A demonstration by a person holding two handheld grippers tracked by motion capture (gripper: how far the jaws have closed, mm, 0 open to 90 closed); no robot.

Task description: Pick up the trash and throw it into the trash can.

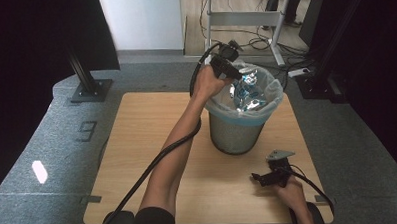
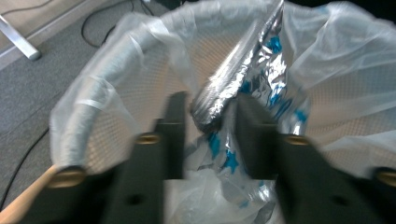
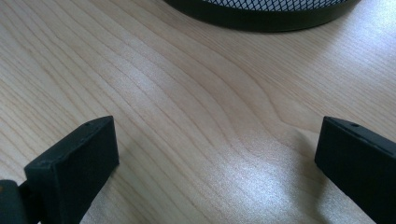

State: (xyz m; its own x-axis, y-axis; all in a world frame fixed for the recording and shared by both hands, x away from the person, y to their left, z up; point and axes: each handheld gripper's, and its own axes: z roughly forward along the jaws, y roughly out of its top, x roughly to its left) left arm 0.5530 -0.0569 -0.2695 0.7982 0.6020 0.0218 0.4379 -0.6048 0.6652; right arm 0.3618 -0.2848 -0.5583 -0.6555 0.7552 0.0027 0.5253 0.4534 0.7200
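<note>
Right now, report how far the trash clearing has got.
Done: the table looks cleared of litter. In hand: the left gripper holds a silver foil wrapper over the lined bin, apparently not yet released. Left: dropping it. The right gripper rests open on the table.

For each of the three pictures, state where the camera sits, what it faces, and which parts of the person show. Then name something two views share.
High view: above the person's side, facing the light wooden table; both forearms show.
Left gripper view: on the left gripper, facing into the black mesh bin at a crinkled silver-and-blue foil wrapper.
Right gripper view: on the right gripper, facing the tabletop.
Shared: all three show the bin.
</note>
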